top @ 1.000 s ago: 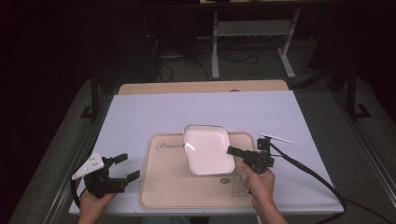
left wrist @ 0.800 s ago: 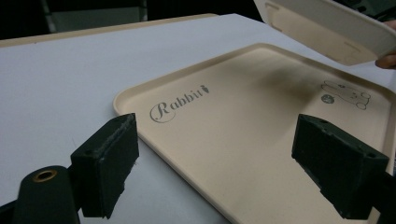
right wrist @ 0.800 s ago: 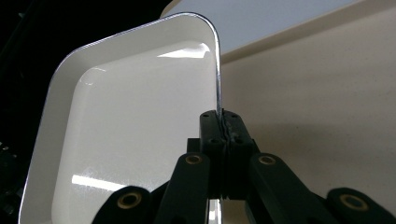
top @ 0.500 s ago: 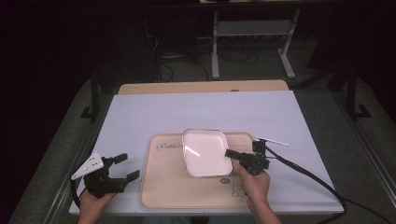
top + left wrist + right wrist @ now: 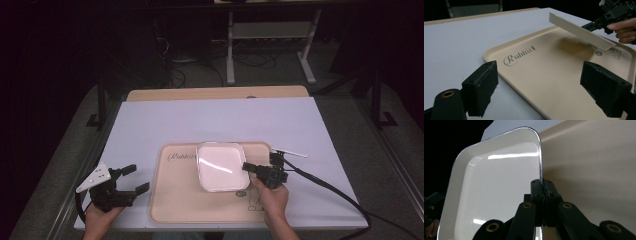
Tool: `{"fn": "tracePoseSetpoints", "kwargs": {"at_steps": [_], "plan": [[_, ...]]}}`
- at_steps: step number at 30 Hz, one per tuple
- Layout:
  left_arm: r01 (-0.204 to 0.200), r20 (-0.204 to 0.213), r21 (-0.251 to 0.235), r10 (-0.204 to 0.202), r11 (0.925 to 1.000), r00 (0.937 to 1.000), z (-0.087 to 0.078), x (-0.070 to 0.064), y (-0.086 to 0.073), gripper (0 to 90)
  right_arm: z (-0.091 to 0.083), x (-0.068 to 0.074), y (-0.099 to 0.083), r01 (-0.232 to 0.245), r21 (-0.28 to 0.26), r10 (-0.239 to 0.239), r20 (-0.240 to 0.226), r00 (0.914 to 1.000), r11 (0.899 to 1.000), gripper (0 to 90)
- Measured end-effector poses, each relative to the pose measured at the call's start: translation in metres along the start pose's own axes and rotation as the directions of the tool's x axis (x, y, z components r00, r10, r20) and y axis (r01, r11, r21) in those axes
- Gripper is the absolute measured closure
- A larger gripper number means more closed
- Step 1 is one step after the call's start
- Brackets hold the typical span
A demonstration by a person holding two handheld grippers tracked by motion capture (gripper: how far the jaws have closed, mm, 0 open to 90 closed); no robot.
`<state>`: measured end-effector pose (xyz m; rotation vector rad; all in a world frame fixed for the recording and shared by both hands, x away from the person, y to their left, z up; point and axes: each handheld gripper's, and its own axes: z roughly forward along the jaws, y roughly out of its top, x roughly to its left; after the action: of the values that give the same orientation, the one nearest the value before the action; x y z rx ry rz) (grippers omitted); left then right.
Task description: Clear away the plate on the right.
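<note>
A white square plate [image 5: 220, 166] hangs tilted just above a beige tray [image 5: 180, 205] lettered "Rabbit". My right gripper [image 5: 248, 168] is shut on the plate's right rim. In the right gripper view the jaws pinch the thin rim [image 5: 540, 170] of the plate [image 5: 494, 187], with the tray [image 5: 599, 170] beneath. My left gripper [image 5: 135, 179] rests open by the tray's left edge, holding nothing. The left gripper view shows its pads [image 5: 482, 86] wide apart over the tray's corner [image 5: 544, 75]. Farther off there, the plate [image 5: 579, 31] is seen edge-on, held by the right gripper [image 5: 596, 23].
The tray lies on a pale lavender table cover [image 5: 215, 122], with a wooden table edge [image 5: 215, 93] at the back. A black cable [image 5: 330, 187] trails from the right gripper toward the front right. A metal stand [image 5: 270, 35] is on the dark floor beyond.
The right gripper has drawn the plate slightly left and toward the person over the tray. The left gripper has not moved.
</note>
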<state>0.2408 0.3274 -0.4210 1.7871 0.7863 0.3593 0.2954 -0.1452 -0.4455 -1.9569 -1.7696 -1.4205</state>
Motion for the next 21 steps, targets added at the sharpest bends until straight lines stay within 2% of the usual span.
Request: {"fn": "tracePoseSetpoints", "kwargs": {"at_steps": [7, 13, 21], "plan": [[0.0, 0.0, 0.0, 0.0, 1.0, 1.0, -0.0001, 0.0004, 0.0, 14.5, 0.0005, -0.0018, -0.0023, 0.0, 0.013, 0.0, 0.026, 0.9997, 1.0, 86.8], [-0.001, 0.001, 0.0, 0.001, 1.0, 1.0, 0.0003, 0.0002, 0.0001, 14.5, 0.0001, -0.003, -0.002, -0.005, 0.007, 0.004, 0.05, 0.9987, 1.0, 82.3], [0.002, 0.002, -0.001, -0.002, 1.0, 1.0, 0.0003, 0.0006, -0.0001, 14.5, 0.0009, -0.0056, -0.0028, -0.004, 0.022, 0.001, 0.097, 0.9952, 1.0, 81.9]]}}
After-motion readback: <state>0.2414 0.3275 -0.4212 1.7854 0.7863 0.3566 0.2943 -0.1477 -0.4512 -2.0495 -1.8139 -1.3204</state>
